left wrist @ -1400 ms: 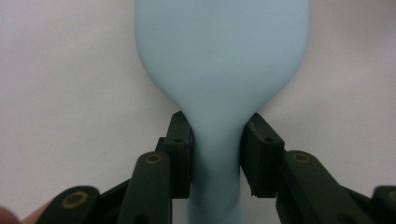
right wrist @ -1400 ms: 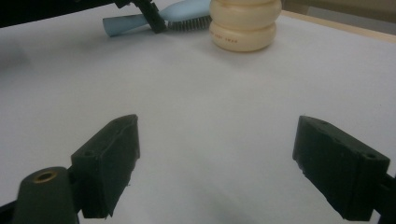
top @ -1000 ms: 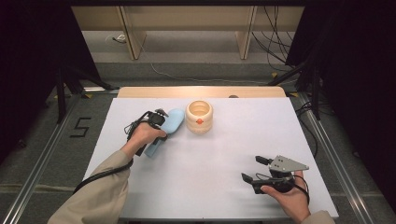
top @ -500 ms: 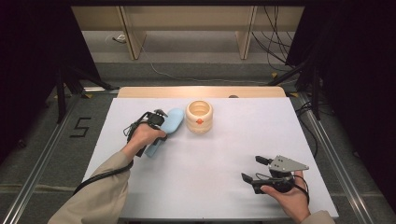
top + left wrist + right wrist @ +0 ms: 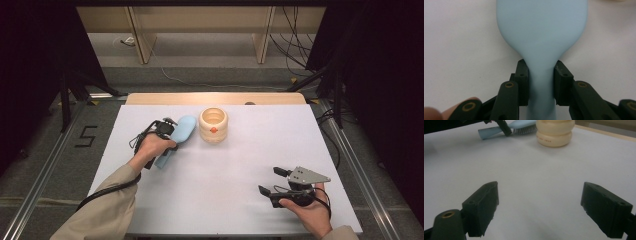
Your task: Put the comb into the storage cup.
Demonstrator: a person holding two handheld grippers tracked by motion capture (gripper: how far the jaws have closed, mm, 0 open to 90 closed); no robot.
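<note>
Nothing has shifted — our left hand-held gripper stays clamped on the brush handle (right hand-held gripper apart), so we judge lifting comes next.

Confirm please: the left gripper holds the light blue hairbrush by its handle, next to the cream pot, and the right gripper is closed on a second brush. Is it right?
Not quite. The right gripper holds nothing: in the right gripper view its jaws stand wide open over the bare white table. The rest is right: the left gripper clamps the light blue hairbrush by its handle, beside the cream pot.
</note>
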